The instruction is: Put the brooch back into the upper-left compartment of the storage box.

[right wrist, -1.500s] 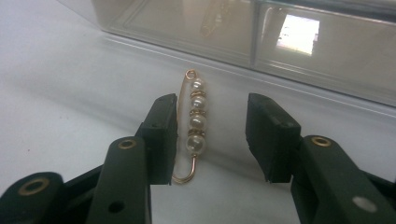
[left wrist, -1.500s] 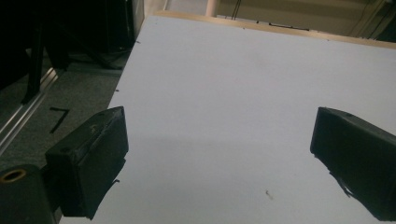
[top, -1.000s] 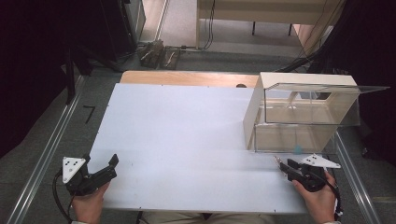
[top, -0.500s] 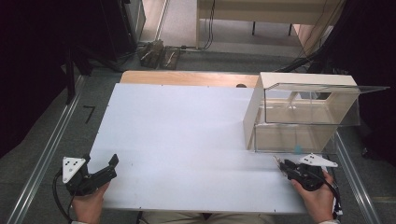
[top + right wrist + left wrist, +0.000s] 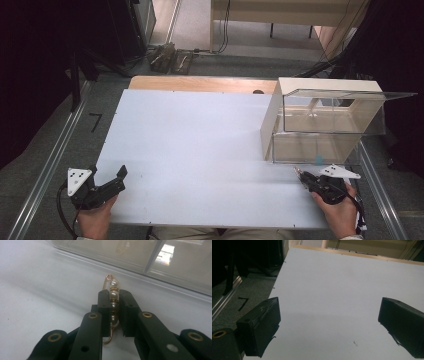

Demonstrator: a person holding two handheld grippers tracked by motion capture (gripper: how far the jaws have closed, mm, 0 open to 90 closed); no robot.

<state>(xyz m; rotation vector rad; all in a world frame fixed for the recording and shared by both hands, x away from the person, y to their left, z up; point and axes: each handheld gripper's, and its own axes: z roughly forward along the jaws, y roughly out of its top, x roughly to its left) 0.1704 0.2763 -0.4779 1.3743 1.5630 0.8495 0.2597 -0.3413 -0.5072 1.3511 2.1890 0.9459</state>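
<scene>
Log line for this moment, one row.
left gripper: open, empty, near-left table corner | right gripper: shut on pearl safety pin | clear display case: far right, pin outside

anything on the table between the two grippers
No. In the high view, bare white table top runs from the open left gripper to the right gripper, which holds a pearl pin.

Right gripper (image 5: 114, 296) clamps a pearl pin (image 5: 113, 293); clear case (image 5: 140, 257) beyond

Your matt black plastic right gripper (image 5: 115, 298) pinches a gold wire pin with glossy pearls (image 5: 113, 300); smooth matt white tabletop (image 5: 200, 145); clear glossy plastic box (image 5: 330, 120).
</scene>
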